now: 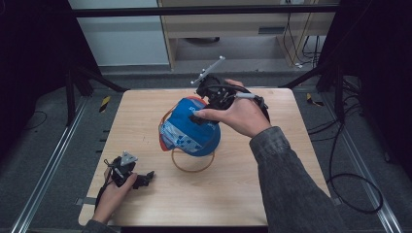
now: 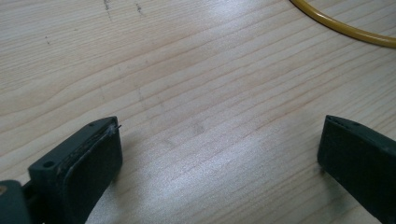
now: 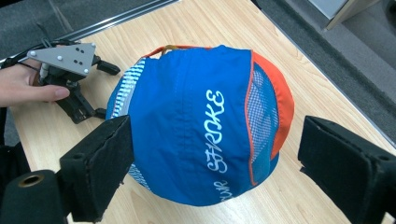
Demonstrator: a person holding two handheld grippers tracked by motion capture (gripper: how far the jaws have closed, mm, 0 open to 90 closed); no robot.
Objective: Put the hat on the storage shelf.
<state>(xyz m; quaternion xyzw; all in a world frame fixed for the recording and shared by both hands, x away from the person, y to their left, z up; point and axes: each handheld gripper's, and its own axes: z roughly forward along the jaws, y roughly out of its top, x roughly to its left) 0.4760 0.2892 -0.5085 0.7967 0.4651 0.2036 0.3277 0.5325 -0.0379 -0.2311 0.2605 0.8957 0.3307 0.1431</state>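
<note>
Blue cap (image 3: 201,126) sits mid-table (image 1: 145,213), yellow ring (image 1: 192,167) partly under it. Your right gripper (image 3: 215,163) hangs above cap, jaws spread wide, nothing held. Lower squarely, pinch single fabric fold near crown, avoid mesh panel. Left gripper (image 2: 219,158) rests at near-left corner, jaws apart, empty; keep it clear.

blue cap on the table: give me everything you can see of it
The blue cap is thin fabric with white lettering along one panel, a mesh side panel, orange trim and a white-patterned patch. It sits dome-up near the middle of the wooden table, with a yellow-orange cord loop lying on the wood at its near side. The right tongs are open and straddle it; contact can't be judged.
</note>
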